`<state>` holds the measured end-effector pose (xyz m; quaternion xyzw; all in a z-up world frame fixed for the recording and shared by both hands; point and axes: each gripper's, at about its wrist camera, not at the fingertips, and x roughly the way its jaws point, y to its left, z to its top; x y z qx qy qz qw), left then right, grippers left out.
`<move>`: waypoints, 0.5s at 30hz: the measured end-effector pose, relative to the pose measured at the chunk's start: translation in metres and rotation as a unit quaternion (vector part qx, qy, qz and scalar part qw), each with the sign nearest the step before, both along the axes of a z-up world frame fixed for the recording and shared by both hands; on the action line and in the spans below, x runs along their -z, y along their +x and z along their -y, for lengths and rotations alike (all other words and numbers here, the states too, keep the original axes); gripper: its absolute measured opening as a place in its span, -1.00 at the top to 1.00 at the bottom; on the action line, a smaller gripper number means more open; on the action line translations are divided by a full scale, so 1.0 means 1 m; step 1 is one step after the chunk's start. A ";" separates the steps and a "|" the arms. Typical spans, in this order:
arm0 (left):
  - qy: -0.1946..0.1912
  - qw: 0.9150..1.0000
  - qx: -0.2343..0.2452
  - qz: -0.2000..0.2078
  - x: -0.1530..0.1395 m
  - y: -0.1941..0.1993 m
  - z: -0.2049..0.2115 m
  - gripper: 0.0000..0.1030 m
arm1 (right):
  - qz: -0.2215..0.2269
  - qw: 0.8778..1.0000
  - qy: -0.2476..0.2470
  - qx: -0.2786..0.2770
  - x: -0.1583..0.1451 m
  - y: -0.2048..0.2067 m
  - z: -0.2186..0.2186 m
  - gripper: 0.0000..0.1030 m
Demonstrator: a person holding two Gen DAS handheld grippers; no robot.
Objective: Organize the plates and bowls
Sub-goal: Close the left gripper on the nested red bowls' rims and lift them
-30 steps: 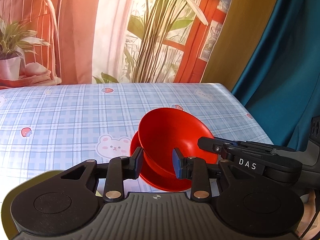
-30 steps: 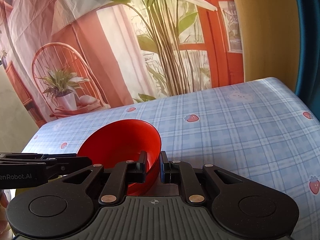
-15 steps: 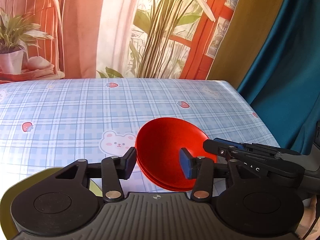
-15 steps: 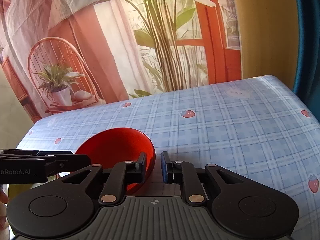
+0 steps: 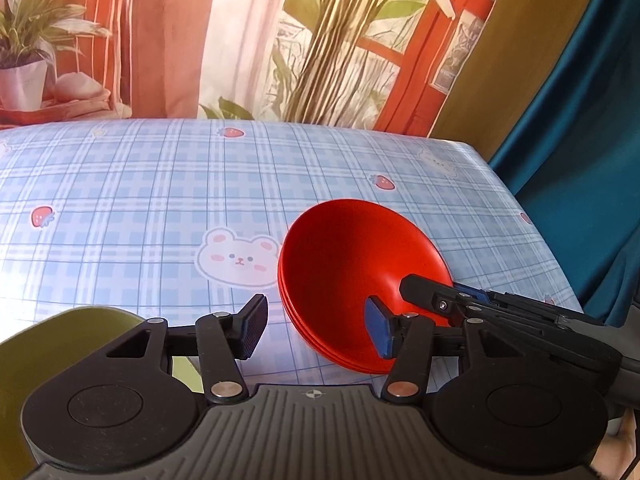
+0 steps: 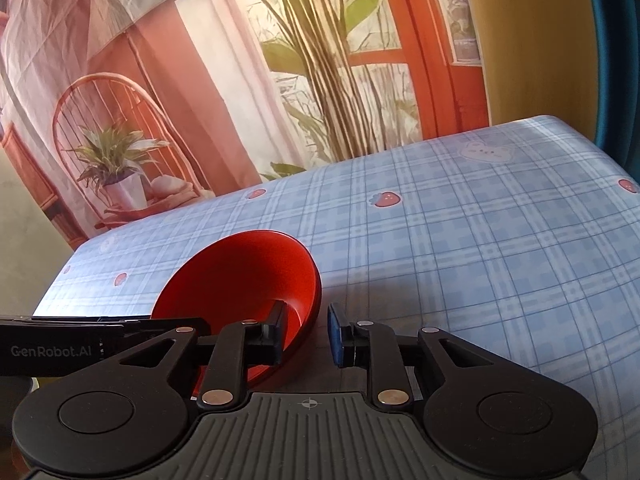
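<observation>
The red bowls [image 5: 352,264] sit nested in a stack on the checked cloth [image 5: 140,208], near the table's right edge and toward its near side, tilted a little. The left gripper [image 5: 316,330] straddles the stack's near rim; its jaws have just been opening and stand wide, the pads off the rim. The right gripper [image 6: 306,334] has one finger inside the top bowl and one outside; its jaws have just been opening and stand narrowly apart, clear of the wall. A green dish [image 5: 48,344] lies at the near left corner.
</observation>
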<state>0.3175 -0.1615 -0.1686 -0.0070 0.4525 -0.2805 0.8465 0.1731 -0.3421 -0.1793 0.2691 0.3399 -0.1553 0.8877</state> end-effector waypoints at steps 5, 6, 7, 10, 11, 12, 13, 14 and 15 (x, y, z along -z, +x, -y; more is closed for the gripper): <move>-0.007 1.000 0.013 -0.004 0.003 -0.004 0.002 -0.04 | 0.002 1.000 0.002 -0.002 0.001 -0.002 -0.004 0.60; -0.007 1.000 0.019 -0.003 0.002 -0.006 0.003 -0.01 | 0.002 1.000 0.002 -0.001 0.001 -0.002 -0.005 0.60; -0.002 1.000 0.021 0.002 0.001 -0.008 0.004 0.01 | 0.003 1.000 0.003 0.000 0.001 -0.003 -0.005 0.60; 0.007 1.000 0.024 0.011 -0.001 -0.013 0.005 0.11 | 0.000 1.000 0.002 0.001 0.000 -0.005 -0.007 0.61; 0.006 1.000 0.024 0.011 -0.001 -0.013 0.005 0.13 | -0.001 1.000 0.002 0.001 0.000 -0.006 -0.008 0.62; 0.004 1.000 0.024 0.011 -0.002 -0.014 0.004 0.13 | -0.002 1.000 0.002 0.002 0.000 -0.008 -0.008 0.62; 0.004 1.000 0.024 0.012 -0.003 -0.016 0.004 0.12 | -0.002 1.000 0.004 0.003 0.000 -0.010 -0.008 0.62; 0.004 1.000 0.025 0.014 -0.005 -0.018 0.004 0.13 | -0.001 1.000 0.005 0.003 -0.001 -0.012 -0.008 0.62; 0.005 1.000 0.026 0.017 -0.006 -0.019 0.004 0.13 | -0.001 1.000 0.005 0.004 -0.001 -0.013 -0.009 0.62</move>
